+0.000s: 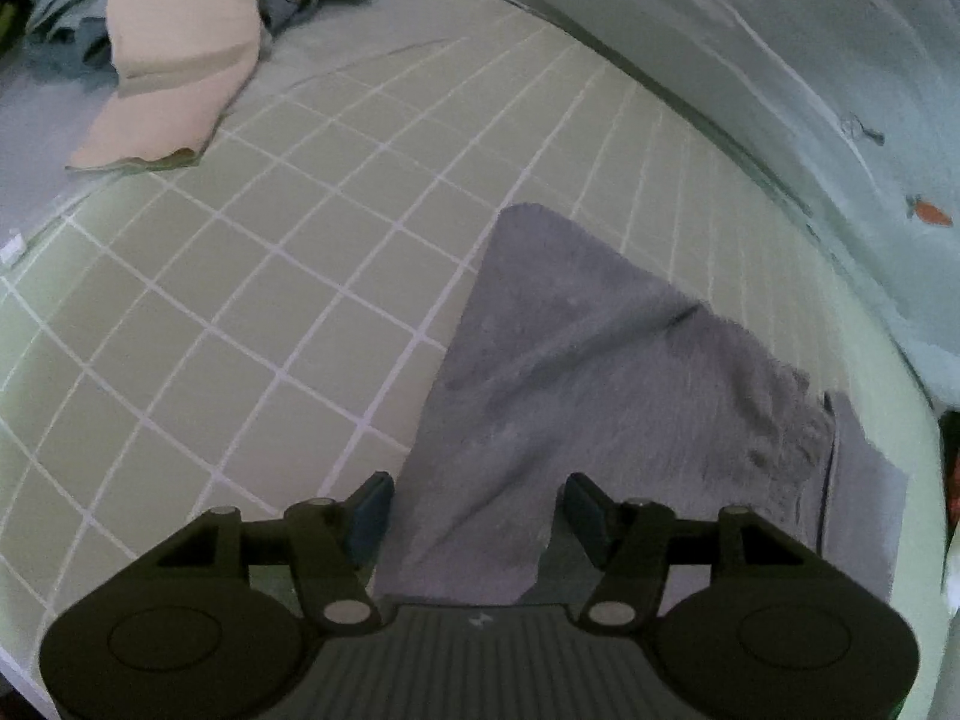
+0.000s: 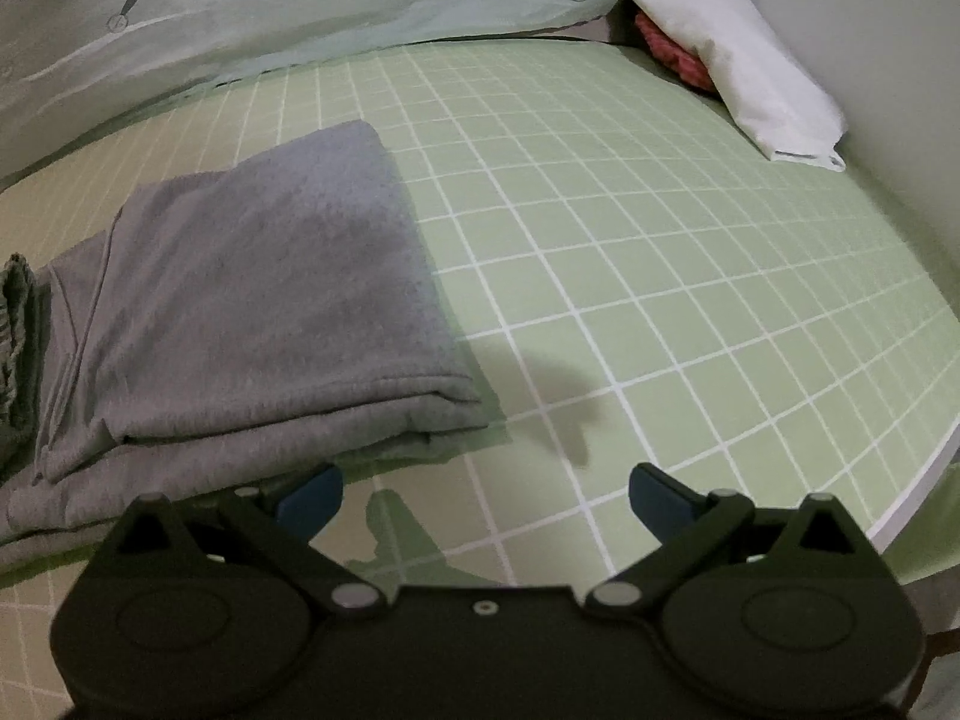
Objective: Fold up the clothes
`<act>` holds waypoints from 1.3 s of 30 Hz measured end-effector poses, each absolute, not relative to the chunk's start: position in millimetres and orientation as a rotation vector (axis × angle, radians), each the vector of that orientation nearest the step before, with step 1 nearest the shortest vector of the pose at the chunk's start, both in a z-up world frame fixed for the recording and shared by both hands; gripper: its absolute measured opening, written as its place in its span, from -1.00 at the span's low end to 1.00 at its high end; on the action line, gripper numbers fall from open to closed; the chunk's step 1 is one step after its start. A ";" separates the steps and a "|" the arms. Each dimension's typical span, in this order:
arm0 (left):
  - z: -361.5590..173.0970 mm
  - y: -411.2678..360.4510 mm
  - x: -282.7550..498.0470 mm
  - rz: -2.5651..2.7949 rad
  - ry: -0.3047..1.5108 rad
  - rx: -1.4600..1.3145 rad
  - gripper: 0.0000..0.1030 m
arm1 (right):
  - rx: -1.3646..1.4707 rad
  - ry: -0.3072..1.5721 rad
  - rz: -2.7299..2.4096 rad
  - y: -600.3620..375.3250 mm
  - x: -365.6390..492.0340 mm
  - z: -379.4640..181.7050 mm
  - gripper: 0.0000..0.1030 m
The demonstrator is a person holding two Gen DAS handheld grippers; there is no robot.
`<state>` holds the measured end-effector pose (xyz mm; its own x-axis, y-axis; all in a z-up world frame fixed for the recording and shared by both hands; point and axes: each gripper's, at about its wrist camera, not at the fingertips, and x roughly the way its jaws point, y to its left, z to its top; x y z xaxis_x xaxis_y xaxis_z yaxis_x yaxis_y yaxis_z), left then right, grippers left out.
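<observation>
Left gripper fingers stand apart over the grey garment, gripping nothing; the fabric's corner could spring open. Right gripper gapes empty beside the fold. Beyond, a beige pile may clutter.

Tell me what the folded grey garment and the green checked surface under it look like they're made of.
Grey garment: probably cotton jersey or fleece knit, matte, with a fuzzy heathered face and soft rolled edges. Green checked surface: likely a woven sheet, matte, with printed white lines.
</observation>
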<state>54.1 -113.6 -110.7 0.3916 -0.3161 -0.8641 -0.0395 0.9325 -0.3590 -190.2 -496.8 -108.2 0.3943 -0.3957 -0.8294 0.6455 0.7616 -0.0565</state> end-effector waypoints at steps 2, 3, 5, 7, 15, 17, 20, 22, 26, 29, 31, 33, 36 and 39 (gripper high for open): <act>-110.0 -113.9 52.7 -0.195 1.151 -0.383 -0.66 | 0.293 0.963 -0.672 -498.0 -189.5 -108.0 1.00; -109.3 -114.0 51.8 -0.204 1.143 -0.405 -0.87 | 0.294 0.964 -0.673 -498.8 -188.9 -107.9 1.00; -104.4 -115.3 49.2 -0.220 1.112 -0.440 -0.85 | 0.296 0.963 -0.676 -502.4 -188.0 -107.6 1.00; -89.7 -123.6 45.6 -0.255 1.067 -0.455 -0.86 | 0.298 0.957 -0.677 -506.9 -187.7 -107.2 1.00; -26.4 -200.1 24.5 -0.454 0.909 -0.405 -0.86 | 0.300 0.946 -0.651 -531.8 -189.5 -107.6 1.00; -15.6 -228.4 16.9 -0.516 0.885 -0.377 -0.86 | 0.296 0.941 -0.643 -540.4 -192.6 -107.2 1.00; -10.8 -275.0 4.3 -0.606 0.885 -0.350 -0.86 | 0.292 0.936 -0.634 -557.5 -201.2 -106.5 1.00; -17.3 -308.6 -4.9 -0.650 0.912 -0.334 -0.86 | 0.291 0.934 -0.634 -571.0 -209.0 -106.6 1.00; -50.3 -364.4 -18.3 -0.686 1.019 -0.358 -0.79 | 0.292 0.931 -0.648 -596.7 -230.1 -105.3 1.00; -98.1 -390.3 -20.5 -0.633 1.214 -0.480 -0.58 | 0.306 0.929 -0.665 -618.3 -246.4 -105.5 1.00; -121.6 -397.3 -25.6 -0.589 1.321 -0.542 -0.56 | 0.329 0.924 -0.673 -632.8 -256.5 -105.4 1.00; -124.9 -395.0 -34.2 -0.568 1.307 -0.582 -0.41 | 0.353 0.913 -0.673 -644.0 -264.3 -104.6 1.00; -107.1 -389.8 -43.0 -0.584 1.252 -0.613 0.16 | 0.388 0.889 -0.654 -653.3 -266.0 -104.0 1.00; -81.5 -381.2 -50.0 -0.603 1.196 -0.610 0.33 | 0.418 0.872 -0.612 -657.0 -257.5 -104.0 1.00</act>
<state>-50.0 -381.2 -81.5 0.2538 -0.7112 -0.6555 0.1038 0.6938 -0.7126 -257.5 -657.0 -104.0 0.4923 -0.3237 -0.8080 0.6500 0.7541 0.0939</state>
